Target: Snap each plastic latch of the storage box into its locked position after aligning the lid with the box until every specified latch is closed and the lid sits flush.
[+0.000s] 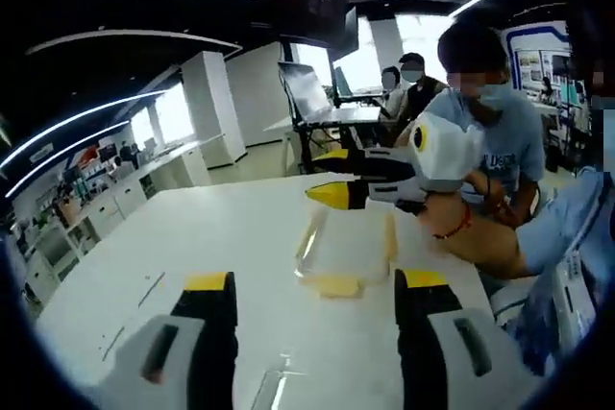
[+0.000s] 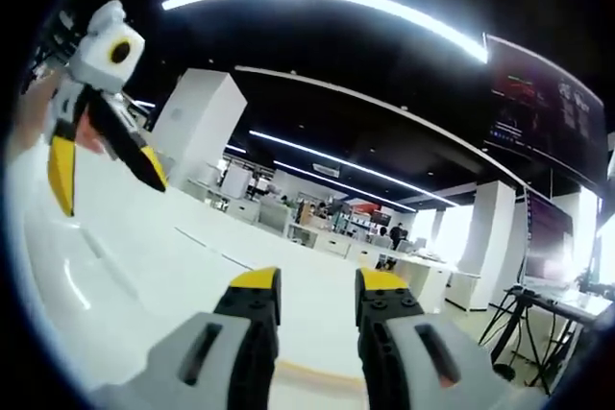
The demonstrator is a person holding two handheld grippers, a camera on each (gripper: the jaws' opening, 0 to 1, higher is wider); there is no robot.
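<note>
In the left gripper view, the left tongs (image 1: 313,287) rise from the bottom with their two yellow-tipped jaws wide apart and nothing between them. Past the tips, a clear storage box (image 1: 344,249) with a pale yellow latch sits on the white worktop (image 1: 211,228). I cannot tell if its lid is shut tight. The right tongs (image 1: 325,175) come in from the right, above the far side of the box. Their yellow tips point left with a gap between them, and they hold nothing. Behind them a person in a blue shirt (image 1: 500,136) sits at the worktop.

In the right gripper view, the right tongs (image 2: 317,287) have a small gap between the jaws and are empty. The left tongs (image 2: 106,175) hang at the top left, jaws spread and empty, over the white worktop (image 2: 144,247).
</note>
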